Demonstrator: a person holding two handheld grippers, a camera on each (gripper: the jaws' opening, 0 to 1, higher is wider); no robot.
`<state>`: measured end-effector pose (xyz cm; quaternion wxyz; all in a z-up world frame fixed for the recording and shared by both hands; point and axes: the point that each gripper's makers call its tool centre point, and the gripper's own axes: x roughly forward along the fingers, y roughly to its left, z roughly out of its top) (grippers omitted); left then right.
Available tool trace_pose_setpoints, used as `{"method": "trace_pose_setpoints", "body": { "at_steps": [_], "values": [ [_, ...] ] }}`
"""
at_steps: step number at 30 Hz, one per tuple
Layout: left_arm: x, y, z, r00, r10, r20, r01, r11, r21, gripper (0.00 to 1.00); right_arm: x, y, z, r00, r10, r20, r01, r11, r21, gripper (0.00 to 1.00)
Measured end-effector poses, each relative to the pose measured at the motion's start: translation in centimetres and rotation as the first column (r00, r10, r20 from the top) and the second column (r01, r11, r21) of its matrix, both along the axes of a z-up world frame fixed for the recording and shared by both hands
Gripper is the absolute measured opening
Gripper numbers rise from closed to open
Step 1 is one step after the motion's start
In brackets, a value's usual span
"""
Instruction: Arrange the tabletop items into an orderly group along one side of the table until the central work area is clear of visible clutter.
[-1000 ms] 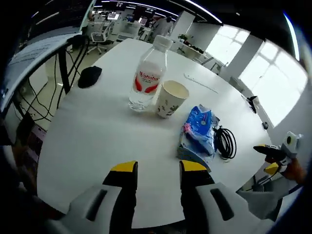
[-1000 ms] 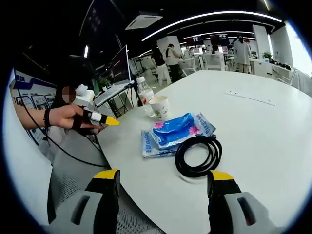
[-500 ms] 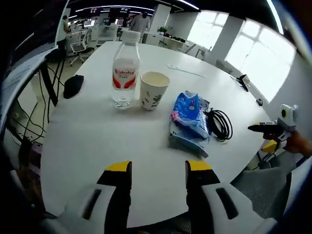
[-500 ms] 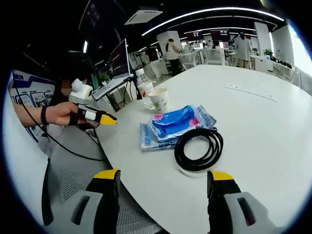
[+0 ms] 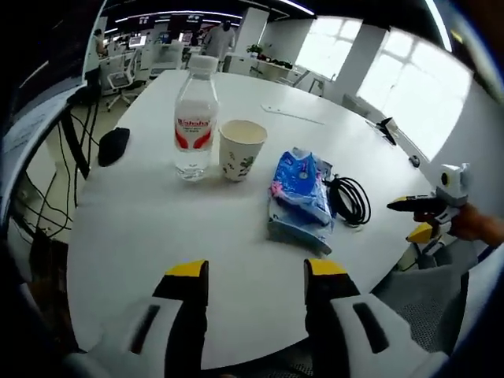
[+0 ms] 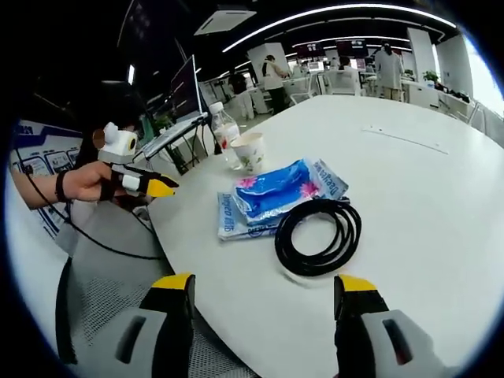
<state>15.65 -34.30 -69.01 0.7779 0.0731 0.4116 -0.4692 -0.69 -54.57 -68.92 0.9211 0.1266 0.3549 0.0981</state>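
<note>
Left gripper view: left hand-held gripper (image 5: 255, 276) hovers over the near edge of the white surface (image 5: 142, 228), yellow-tipped jaws spread apart, nothing between them. Ahead on the surface: clear plastic water bottle (image 5: 194, 118) with red label and white cap, upright; just right of it a paper cup (image 5: 240, 150) with leaf print, upright, mouth open. Further right, blue crinkly plastic packets (image 5: 301, 197) lying flat, stacked. Coiled black cable (image 5: 349, 201) right next to them, looks to be touching. Dark rounded object (image 5: 114, 146) well apart at the left edge; can't tell what it is. Right hand-held gripper (image 5: 425, 216) comes in from the right, off the surface edge, held in a hand (image 5: 476, 224).

Right gripper view: right hand-held gripper (image 6: 264, 287) low over the surface (image 6: 409, 189) edge, jaws wide apart, holding nothing. Cable (image 6: 317, 236) coil closest ahead, packets (image 6: 272, 197) behind it, cup (image 6: 250, 151) and bottle (image 6: 224, 135) beyond. Left hand-held gripper (image 6: 150, 187) at left, held level in a hand (image 6: 87, 181), pointing at the surface.
</note>
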Motion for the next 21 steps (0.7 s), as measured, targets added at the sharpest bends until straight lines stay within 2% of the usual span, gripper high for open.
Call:
{"method": "trace_pose_setpoints", "body": {
  "at_steps": [4, 7, 11, 21],
  "values": [
    [0.2, 0.2, 0.0, 1.0, -0.016, 0.009, 0.016, 1.0, 0.001, 0.49, 0.5, -0.9, -0.2, 0.999, -0.034, -0.002, 0.034, 0.999, 0.015, 0.72],
    [0.2, 0.1, 0.1, 1.0, -0.027, 0.015, 0.027, 1.0, -0.003, 0.49, 1.2, -2.0, -0.3, 0.994, -0.107, 0.01, 0.106, 0.992, 0.07, 0.71],
    [0.3, 0.0, 0.2, 0.999, -0.043, 0.017, 0.044, 0.999, -0.015, 0.48, 1.7, -3.5, -1.0, 0.986, -0.169, -0.001, 0.169, 0.981, 0.097, 0.68],
    [-0.2, 0.2, 0.3, 0.999, -0.038, 0.013, 0.038, 0.999, -0.021, 0.49, 3.6, -4.0, -2.2, 0.979, -0.2, -0.041, 0.203, 0.975, 0.086, 0.65]
  ]
}}
